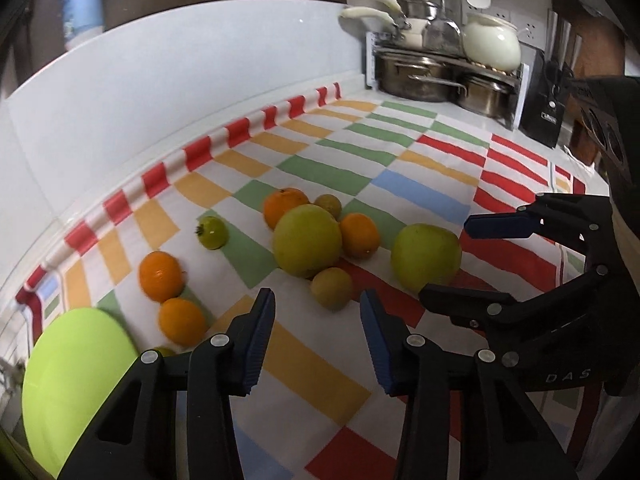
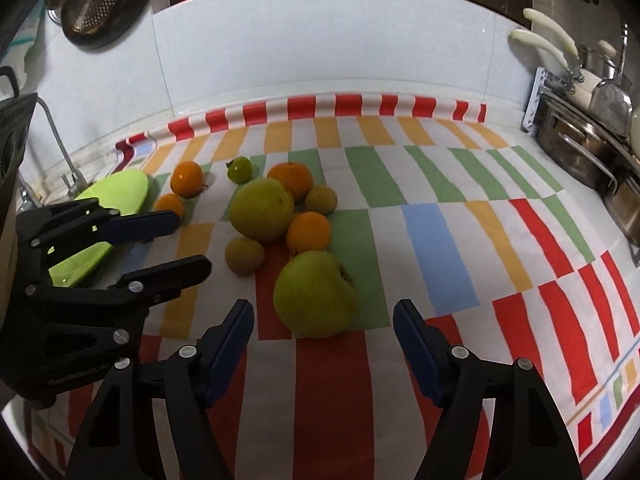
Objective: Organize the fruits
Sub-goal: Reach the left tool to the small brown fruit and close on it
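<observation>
Several fruits lie loose on a checked cloth [image 1: 420, 196] [image 2: 420, 232]. A big green apple [image 2: 315, 294] [image 1: 425, 257] sits just ahead of my right gripper [image 2: 323, 322], which is open and empty. A second large green fruit [image 1: 307, 240] [image 2: 262, 210] sits among oranges [image 1: 359, 235] [image 2: 308, 231] and small brownish fruits [image 1: 331, 288] [image 2: 244, 255]. Two oranges [image 1: 161, 276] [image 1: 182, 321] and a small green tomato-like fruit [image 1: 213, 232] [image 2: 240, 169] lie to the left. My left gripper [image 1: 318, 312] is open and empty, just short of a small brownish fruit. A lime-green plate [image 1: 76, 384] [image 2: 108, 216] lies at the left.
A rack of steel pots [image 1: 436, 76] [image 2: 584, 156] and a white ceramic pot [image 1: 492, 42] stand at the back right. A white tiled wall [image 1: 180, 80] bounds the counter behind. A tap [image 2: 60, 148] and sink edge are at the far left. A black appliance [image 1: 544, 100] stands by the rack.
</observation>
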Demonstrator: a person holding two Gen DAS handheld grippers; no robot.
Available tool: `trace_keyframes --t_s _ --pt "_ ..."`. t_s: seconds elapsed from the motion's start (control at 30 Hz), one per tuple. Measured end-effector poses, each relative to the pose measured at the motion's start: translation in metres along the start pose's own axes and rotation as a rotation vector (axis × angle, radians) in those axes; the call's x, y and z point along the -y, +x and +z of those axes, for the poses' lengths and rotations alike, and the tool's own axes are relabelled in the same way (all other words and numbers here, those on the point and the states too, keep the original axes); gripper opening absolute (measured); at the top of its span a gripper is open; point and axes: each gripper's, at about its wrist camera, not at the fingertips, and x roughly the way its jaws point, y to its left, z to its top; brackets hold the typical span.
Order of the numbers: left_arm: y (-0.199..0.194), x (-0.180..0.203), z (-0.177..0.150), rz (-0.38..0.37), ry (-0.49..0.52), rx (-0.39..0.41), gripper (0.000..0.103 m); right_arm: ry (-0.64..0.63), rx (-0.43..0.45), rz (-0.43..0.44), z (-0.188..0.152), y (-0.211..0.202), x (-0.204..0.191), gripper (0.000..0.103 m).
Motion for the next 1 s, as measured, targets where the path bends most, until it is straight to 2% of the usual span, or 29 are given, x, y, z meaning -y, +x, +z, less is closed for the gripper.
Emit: trace_keyframes --t_s 0.23,0.47,0.57,0.73,1.0 --pt "0.02 -0.004 0.003 -0.058 -0.012 -0.042 0.04 0.013 -0.026 0.006 0.001 0.012 0.004 0.069" --pt "0.033 -0.009 0.006 -0.082 -0.059 -0.062 0.036 0.02 -0.024 0.029 0.006 0.02 0.008 0.067" --pt "0.037 -0.012 0.007 -0.101 -0.091 -0.068 0.035 0.022 -0.026 0.051 0.008 0.023 0.009 0.064" --pt "0.044 -0.013 0.009 -0.12 -0.125 -0.086 0.028 0.01 -0.028 0.088 0.01 0.024 0.007 0.052" --pt "0.028 -0.015 0.003 -0.051 -0.177 -0.087 0.028 0.022 -0.03 0.095 0.009 0.022 0.009 0.052"
